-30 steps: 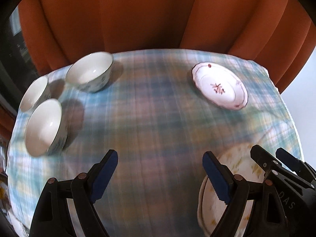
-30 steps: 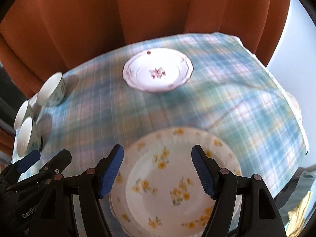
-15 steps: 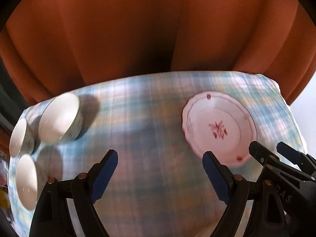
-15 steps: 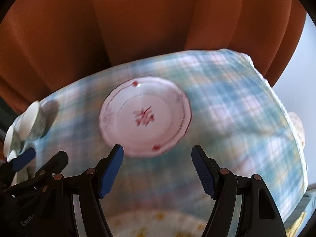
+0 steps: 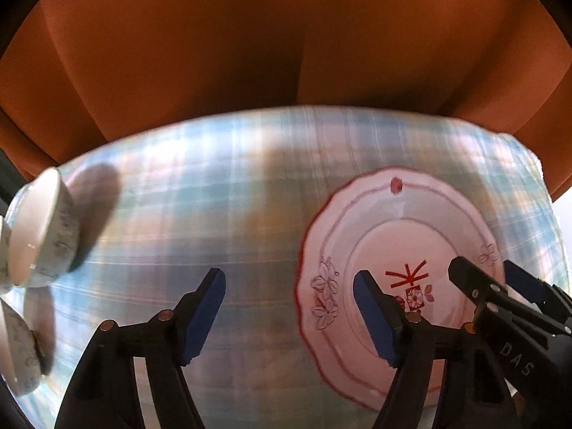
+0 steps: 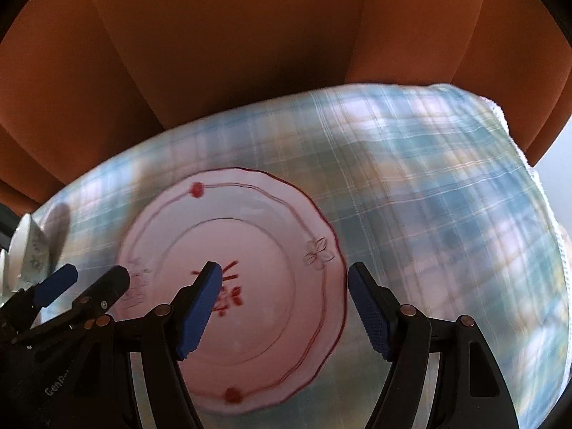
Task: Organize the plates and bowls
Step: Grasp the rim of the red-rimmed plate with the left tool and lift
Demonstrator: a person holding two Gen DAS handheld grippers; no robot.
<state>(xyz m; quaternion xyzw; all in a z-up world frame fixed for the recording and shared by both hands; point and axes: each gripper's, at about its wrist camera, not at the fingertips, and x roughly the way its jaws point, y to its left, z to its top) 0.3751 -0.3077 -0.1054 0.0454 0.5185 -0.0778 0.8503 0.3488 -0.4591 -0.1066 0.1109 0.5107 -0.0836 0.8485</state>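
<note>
A blue-green checked tablecloth (image 5: 221,193) covers the table; nearest, the left gripper (image 5: 289,307) has just been closing its jaws, which stand apart with only cloth between them; the right gripper (image 6: 280,304) gapes over the right rim of the red-patterned plate (image 6: 257,236), unpinched; white bowls (image 5: 39,228) sit far left; an orange curtain (image 5: 286,53) hangs behind.

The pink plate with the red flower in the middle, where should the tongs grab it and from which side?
Take the pink plate by its raised scalloped rim, one pad over and one under, since it lies flat on the plaid tablecloth. Its near-right edge looks easiest: the open right tongs already straddle that rim, while the left tongs, which have just been closing with nothing between them, straddle its left rim.
</note>
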